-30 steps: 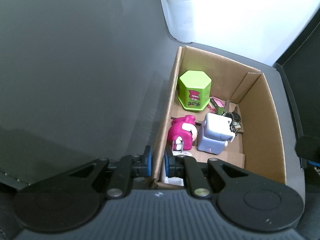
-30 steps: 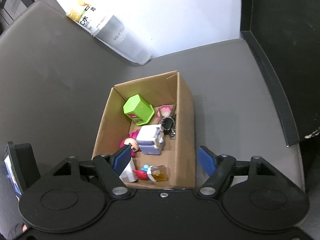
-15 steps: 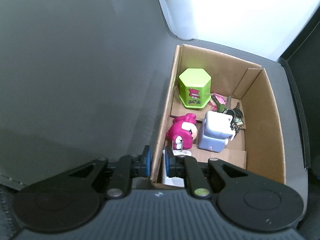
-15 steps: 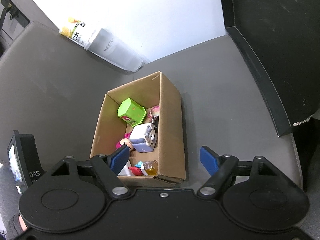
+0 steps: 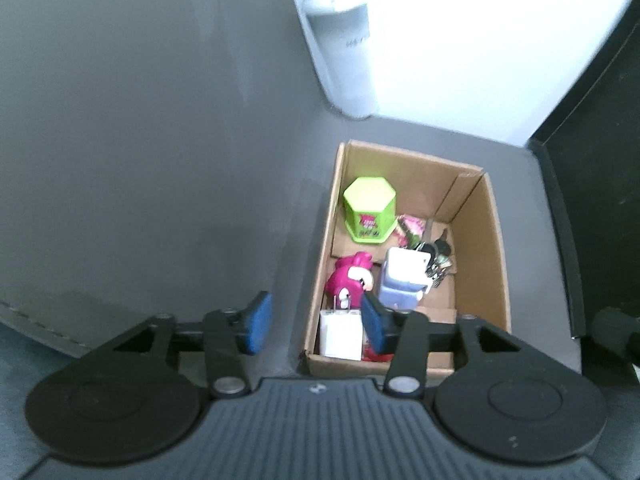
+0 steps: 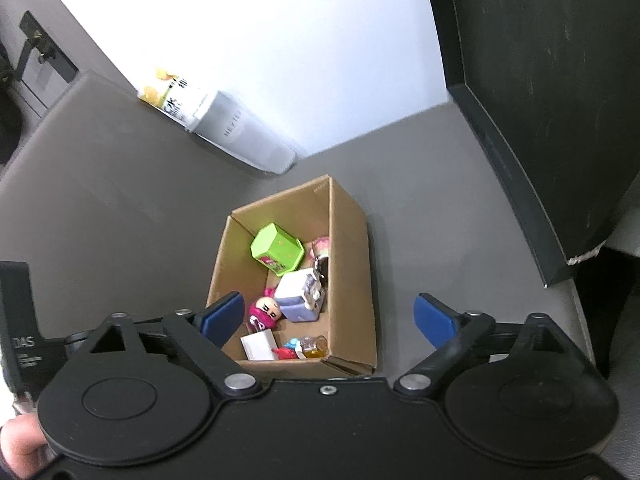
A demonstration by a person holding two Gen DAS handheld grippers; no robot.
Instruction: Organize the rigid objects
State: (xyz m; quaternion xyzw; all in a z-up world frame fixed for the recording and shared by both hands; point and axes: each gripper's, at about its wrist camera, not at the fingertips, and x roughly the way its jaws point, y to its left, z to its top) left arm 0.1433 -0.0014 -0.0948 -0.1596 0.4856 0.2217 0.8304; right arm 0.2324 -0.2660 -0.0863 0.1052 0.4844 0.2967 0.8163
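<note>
A: So, nearest the cameras, the left gripper (image 5: 314,322) is seen partly spread, its jaws having just been opening, with nothing clamped between the blue pads. The white charger (image 5: 341,333) sits loose in the near corner of the cardboard box (image 5: 486,264), framed between those pads but not pressed by them.

B: Right, and the right gripper (image 6: 326,318) is spread wide, jaws just been opening further too, nothing held. The box is straddled in that view, one pad over the left wall, the other out over the grey bench (image 6: 440,220).

A: Beside the charger, a small red piece (image 6: 283,352) and a little amber bottle (image 6: 313,347) are tucked against the near wall.

B: Further in, a pink figure (image 5: 352,276) is lying next to a white-and-lilac blocky toy (image 5: 404,280), with a bunch of keys (image 5: 438,258) just beside that toy.

A: Behind those, a green hexagonal tub (image 5: 370,210) is parked toward the far end, a pink wrapper (image 5: 412,226) just beside it.

B: Past the box, a white carton (image 6: 236,134) is lying on the bench against the white wall (image 6: 280,40). A thumb (image 6: 18,438) is glimpsed at the bottom left of the right view.
</note>
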